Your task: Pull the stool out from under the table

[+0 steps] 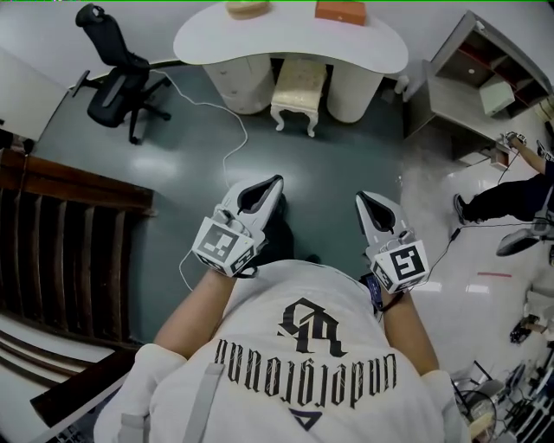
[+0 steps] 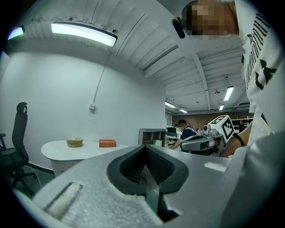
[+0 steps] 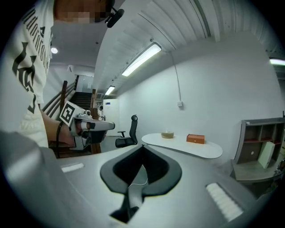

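The stool [image 1: 299, 91] stands tucked under the front edge of the white desk [image 1: 260, 41], between its two pedestals, with its front legs showing on the grey floor [image 1: 320, 164]. The left gripper [image 1: 275, 182] and the right gripper [image 1: 363, 197] are held side by side well short of the stool, each with its jaws pressed together and nothing between them. An orange box [image 1: 339, 10] lies near the desk's far edge. A black office chair [image 1: 121, 78] stands off the desk's left end.
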Demonstrator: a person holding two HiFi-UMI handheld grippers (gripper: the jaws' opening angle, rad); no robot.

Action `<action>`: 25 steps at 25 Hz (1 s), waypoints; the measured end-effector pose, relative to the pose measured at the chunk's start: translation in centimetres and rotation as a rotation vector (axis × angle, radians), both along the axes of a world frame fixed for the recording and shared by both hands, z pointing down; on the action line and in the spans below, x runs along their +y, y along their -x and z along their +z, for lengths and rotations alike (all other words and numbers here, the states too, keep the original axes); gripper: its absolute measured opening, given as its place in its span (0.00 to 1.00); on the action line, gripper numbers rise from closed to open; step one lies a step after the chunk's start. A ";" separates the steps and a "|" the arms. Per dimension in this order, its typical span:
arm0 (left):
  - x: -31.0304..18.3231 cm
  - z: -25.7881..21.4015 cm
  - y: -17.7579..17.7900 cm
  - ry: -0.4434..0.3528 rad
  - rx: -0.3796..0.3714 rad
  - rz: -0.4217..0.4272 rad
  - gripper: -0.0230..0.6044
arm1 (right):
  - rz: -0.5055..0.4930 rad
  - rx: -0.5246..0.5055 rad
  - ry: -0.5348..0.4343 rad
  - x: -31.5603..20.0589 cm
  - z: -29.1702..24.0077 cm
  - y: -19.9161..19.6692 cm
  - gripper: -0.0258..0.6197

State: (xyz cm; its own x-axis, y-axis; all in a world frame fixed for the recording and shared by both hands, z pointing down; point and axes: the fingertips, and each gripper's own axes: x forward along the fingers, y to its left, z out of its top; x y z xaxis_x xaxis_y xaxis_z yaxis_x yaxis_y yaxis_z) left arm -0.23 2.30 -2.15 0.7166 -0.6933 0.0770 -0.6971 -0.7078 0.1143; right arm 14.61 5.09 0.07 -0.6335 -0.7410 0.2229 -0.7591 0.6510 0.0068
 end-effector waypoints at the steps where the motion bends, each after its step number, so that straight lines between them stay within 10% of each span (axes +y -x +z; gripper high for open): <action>1: -1.0 0.1 0.2 0.004 -0.004 0.001 0.05 | -0.005 0.014 0.006 -1.0 0.2 0.3 0.04; 25: -24.3 10.0 4.3 0.048 -0.121 0.118 0.05 | 0.049 0.032 0.136 -24.7 10.2 4.8 0.04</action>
